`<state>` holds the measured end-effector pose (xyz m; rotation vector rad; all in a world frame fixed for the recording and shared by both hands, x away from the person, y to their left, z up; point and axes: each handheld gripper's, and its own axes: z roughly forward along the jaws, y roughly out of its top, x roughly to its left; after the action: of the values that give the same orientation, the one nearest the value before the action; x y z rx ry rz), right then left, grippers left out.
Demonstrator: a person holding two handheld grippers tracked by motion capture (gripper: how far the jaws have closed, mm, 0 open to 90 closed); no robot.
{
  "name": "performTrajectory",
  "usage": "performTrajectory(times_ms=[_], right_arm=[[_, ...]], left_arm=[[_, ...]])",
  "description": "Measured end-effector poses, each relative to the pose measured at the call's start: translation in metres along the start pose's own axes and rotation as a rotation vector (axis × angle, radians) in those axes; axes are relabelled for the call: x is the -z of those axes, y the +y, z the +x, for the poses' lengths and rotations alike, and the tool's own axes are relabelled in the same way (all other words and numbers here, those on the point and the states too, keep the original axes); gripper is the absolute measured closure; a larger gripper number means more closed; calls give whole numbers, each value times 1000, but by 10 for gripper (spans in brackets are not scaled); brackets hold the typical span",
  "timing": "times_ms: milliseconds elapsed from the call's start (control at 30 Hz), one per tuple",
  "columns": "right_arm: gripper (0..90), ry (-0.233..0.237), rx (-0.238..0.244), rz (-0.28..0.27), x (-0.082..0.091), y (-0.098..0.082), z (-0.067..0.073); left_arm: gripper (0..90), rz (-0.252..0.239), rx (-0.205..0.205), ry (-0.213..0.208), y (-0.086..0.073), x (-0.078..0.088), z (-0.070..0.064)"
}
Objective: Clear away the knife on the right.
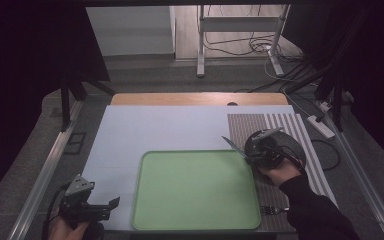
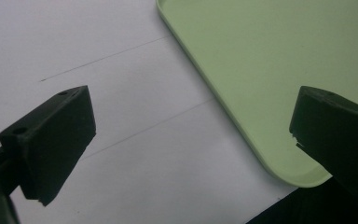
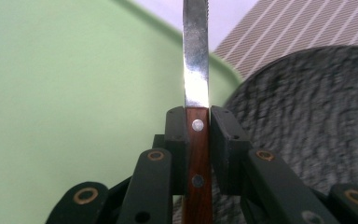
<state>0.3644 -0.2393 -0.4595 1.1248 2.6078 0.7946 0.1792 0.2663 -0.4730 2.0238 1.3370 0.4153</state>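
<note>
High view: The right gripper (image 1: 247, 154) sat over the far right corner of the green tray (image 1: 195, 220), held by the right hand (image 1: 279, 173). Its jaws were clamped on a knife (image 1: 234, 145), whose blade pointed away to the upper left, over the white sheet (image 1: 155, 130) just past the tray's far edge. A dark round plate (image 1: 296, 147) lay under and behind the gripper on the striped mat (image 1: 280, 125). A fork (image 1: 275, 210) lay on the mat near the tray's near right corner, partly covered by the sleeve (image 1: 315, 210). The left gripper (image 1: 111, 204) rested at the near left of the sheet, just beside the tray's left edge, with its jaws pointing toward the tray. Jaw spacing could not be read from this view.

Left gripper view: The two black jaws stood wide apart with nothing between them. Below them lay the white sheet (image 2: 121, 116) and the near corner of the tray (image 2: 270, 60). The right-hand jaw overlapped the tray's rim in the picture; the left-hand jaw was over the sheet.

Right gripper view: The jaws were set narrow, pressing on both sides of the knife's brown wooden handle (image 3: 197, 158) at its riveted end. The steel blade (image 3: 196, 56) rose straight up out of the jaws. The tray (image 3: 74, 93) lay to the left, the plate (image 3: 307, 112) to the right, and the mat (image 3: 303, 23) beyond.
</note>
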Motion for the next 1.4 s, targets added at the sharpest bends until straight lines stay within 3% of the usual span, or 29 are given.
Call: performTrajectory(times_ms=[500, 900, 1233, 1400], right_arm=[[774, 20, 57, 25, 0, -17, 47], [774, 66, 106, 16, -1, -16, 81], [773, 45, 111, 54, -19, -19, 79], [772, 25, 139, 80, -28, -21, 80]], left_arm=[[9, -1, -1, -1, 0, 0, 0], [11, 1, -8, 2, 0, 0, -1], [16, 2, -15, 3, 1, 0, -1], [16, 1, -14, 3, 0, 0, -1]])
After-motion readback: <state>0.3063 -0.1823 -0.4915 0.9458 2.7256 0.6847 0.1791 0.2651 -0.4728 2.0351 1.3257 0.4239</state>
